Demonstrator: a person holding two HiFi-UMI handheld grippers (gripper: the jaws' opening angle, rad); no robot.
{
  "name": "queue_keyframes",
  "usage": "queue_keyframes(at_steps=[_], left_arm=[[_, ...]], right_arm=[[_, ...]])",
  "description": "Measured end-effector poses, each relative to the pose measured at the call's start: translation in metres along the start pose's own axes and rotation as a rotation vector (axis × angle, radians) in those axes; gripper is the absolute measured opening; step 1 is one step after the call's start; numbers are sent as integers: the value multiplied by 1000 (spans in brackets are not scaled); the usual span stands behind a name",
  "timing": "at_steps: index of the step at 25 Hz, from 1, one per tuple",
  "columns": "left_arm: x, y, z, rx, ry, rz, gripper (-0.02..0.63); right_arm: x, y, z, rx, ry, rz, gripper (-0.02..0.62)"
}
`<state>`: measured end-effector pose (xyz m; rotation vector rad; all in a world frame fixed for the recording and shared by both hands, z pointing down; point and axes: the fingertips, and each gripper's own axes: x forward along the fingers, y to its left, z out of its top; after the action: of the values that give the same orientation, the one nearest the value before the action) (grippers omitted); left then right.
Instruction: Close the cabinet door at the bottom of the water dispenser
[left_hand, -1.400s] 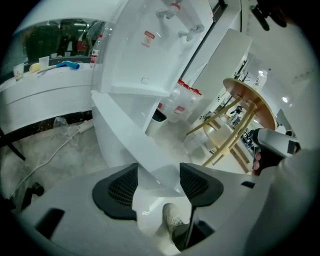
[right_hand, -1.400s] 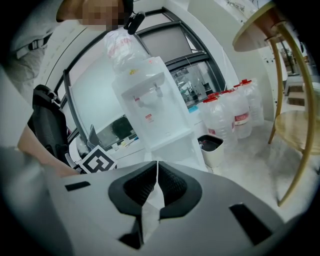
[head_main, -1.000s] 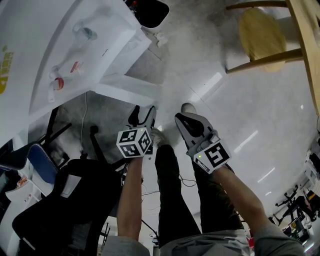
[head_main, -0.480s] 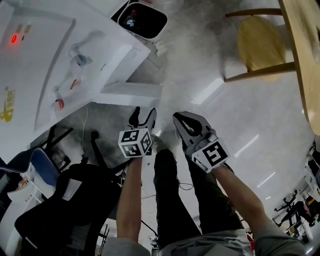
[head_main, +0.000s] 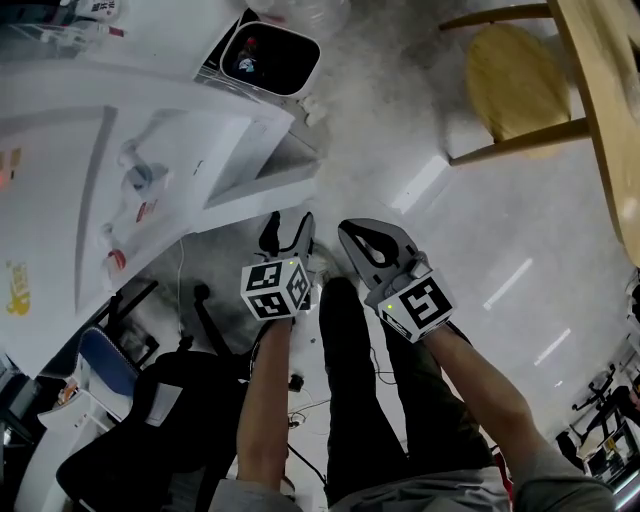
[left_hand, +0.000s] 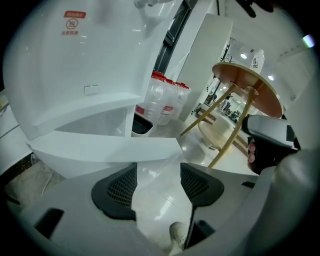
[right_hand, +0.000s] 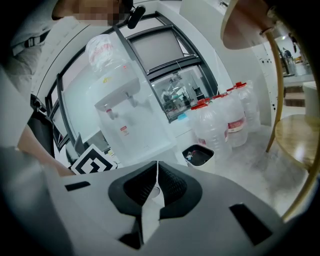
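Operator, you are pointing grey left gripper (head_main: 285, 232) (left_hand: 157, 185), jaws parted and empty, at open white cabinet door (left_hand: 100, 150) (head_main: 262, 180); grey right gripper (head_main: 358, 238) (right_hand: 157, 185) is pressing jaws together, gripping nothing.

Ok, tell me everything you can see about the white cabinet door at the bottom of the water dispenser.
The white cabinet door is a plain, flat rectangular panel, smooth like plastic or painted metal, with no handle showing. It stands open, swung out from the lower body of the white water dispenser, leaving the compartment behind it exposed. In the left gripper view it lies just beyond the left tool, whose jaws are apart with nothing between them. Nothing but the dispenser appears to touch it.
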<state>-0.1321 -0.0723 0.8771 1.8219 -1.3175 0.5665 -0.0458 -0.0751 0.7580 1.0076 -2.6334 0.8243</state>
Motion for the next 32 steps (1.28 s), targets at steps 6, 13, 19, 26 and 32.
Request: queue_keyframes(at_steps=[6, 13, 19, 26, 32], left_arm=[[12, 0, 14, 33, 8, -29, 258], [25, 8, 33, 65, 5, -36, 258], [36, 17, 46, 77, 11, -32, 258], [47, 30, 55, 69, 11, -24, 258], [55, 42, 65, 62, -12, -11, 258]], right_arm=[[6, -17, 4, 23, -26, -51, 12], [13, -27, 3, 43, -47, -87, 12], [20, -35, 6, 56, -65, -109, 12], [34, -44, 12, 49, -93, -120, 12], [45, -51, 15, 39, -114, -121, 12]])
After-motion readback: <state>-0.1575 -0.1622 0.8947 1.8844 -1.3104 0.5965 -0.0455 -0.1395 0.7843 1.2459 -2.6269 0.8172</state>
